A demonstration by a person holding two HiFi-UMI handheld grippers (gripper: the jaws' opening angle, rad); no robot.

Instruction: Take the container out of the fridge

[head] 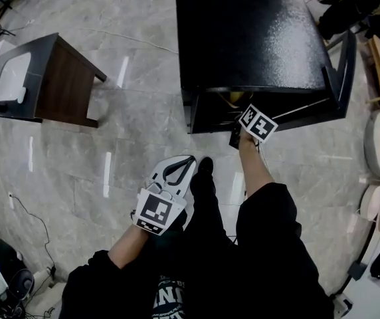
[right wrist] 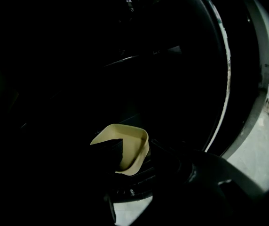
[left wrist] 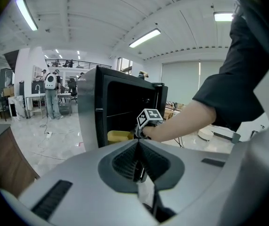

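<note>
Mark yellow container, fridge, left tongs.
yellow container (right wrist: 133,149): right gripper view, inner wall.
fridge (head: 256,32): head view, black top panel.
left tongs (left wrist: 138,145): left gripper view, where tips meet.

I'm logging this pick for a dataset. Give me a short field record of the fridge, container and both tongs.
fridge: black, open at the front
container: yellow, open-topped, inside the fridge
right tongs: reached into the fridge, jaws apart astride the container's wall
left tongs: outside the fridge, jaws together, holding nothing
stage: container not yet out
</note>
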